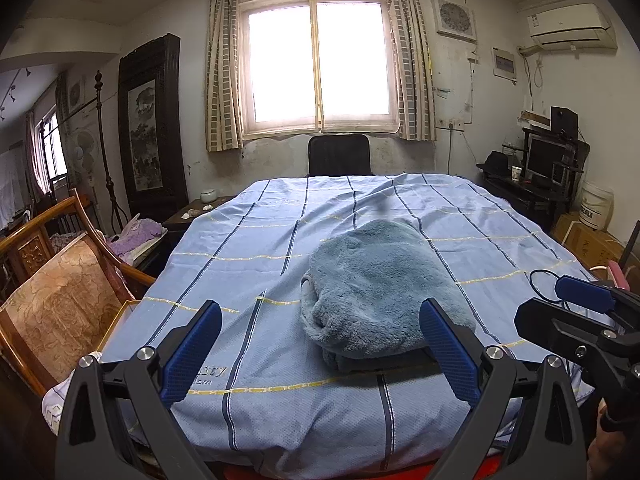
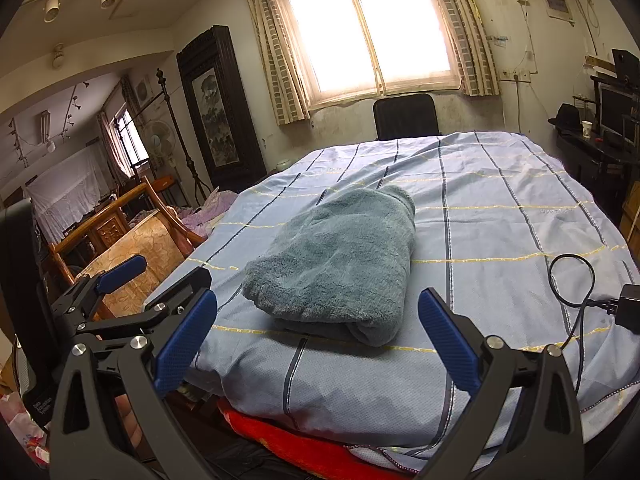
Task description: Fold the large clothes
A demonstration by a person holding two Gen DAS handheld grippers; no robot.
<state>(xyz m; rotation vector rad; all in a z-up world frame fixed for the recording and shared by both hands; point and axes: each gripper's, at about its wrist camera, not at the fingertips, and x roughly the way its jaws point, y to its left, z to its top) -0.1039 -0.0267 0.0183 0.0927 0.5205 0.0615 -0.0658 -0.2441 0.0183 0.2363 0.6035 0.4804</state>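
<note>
Both grippers hang spread wide with nothing between their blue pads. Low in the left wrist view, the left gripper [image 1: 320,344] frames the near end of the folded fleece garment [image 1: 380,292], a grey-blue plush bundle lying at centre frame on the striped blue sheet [image 1: 248,240], its rolled edge facing the camera; whether the right-hand pad touches the fleece cannot be told. At the right edge of that view the right gripper [image 1: 568,308] shows side-on, apart from the cloth. In the right wrist view the right gripper [image 2: 318,340] sits at the bottom of the frame, short of the garment [image 2: 340,264], which lies centre-left with its folded edge toward the lens, and the left gripper [image 2: 160,276] juts in at lower left, jaws parted. A black cable [image 2: 572,280] loops on the sheet at the right. A wooden chair [image 1: 68,292] stands at the left, a black chair [image 1: 339,155] beneath the bright window [image 1: 318,64] at top centre, and red fabric [image 2: 304,444] peeks from under the sheet at the bottom.
</note>
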